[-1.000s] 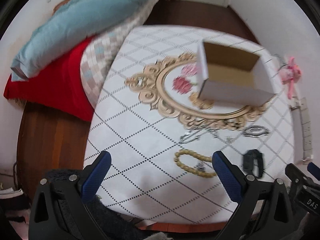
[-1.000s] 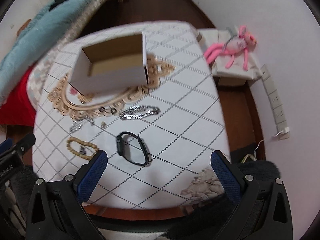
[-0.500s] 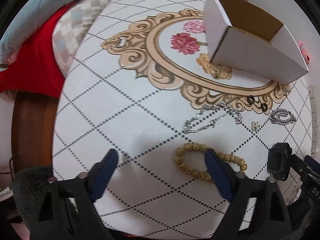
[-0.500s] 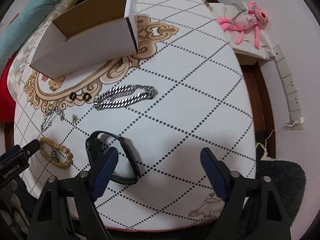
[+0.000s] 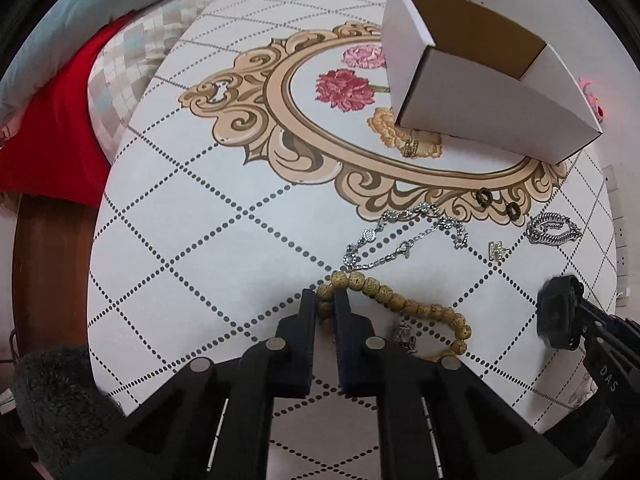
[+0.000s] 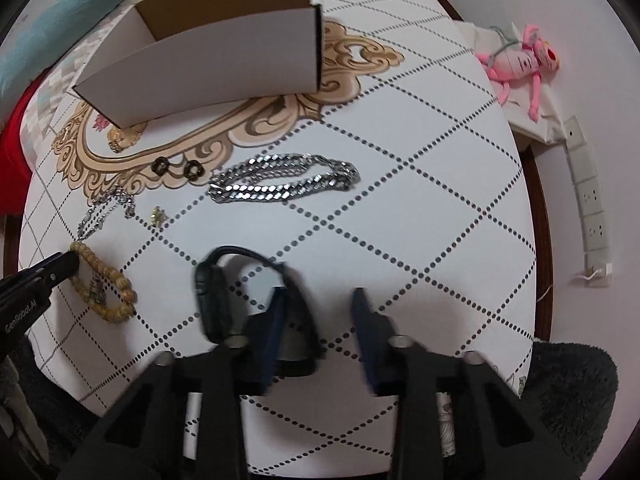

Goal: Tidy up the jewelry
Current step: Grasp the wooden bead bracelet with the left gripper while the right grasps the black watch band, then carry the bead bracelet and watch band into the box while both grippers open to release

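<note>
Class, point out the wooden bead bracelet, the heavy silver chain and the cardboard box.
wooden bead bracelet (image 5: 394,301), left wrist view, on a bead of its upper strand.
heavy silver chain (image 6: 280,182), right wrist view, on its middle links.
cardboard box (image 5: 496,108), left wrist view, on its white front wall.

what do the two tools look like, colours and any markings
Both are black plastic with silver round pins. The right tool has blue finger pads. White lettering shows on each tool's side; the left tool carries thin white lines. Dark fuzzy sleeves sit behind.

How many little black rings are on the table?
2. One black ring and the other black ring lie side by side on the gold scrollwork in front of the cardboard box. Others may hide behind it.
</note>
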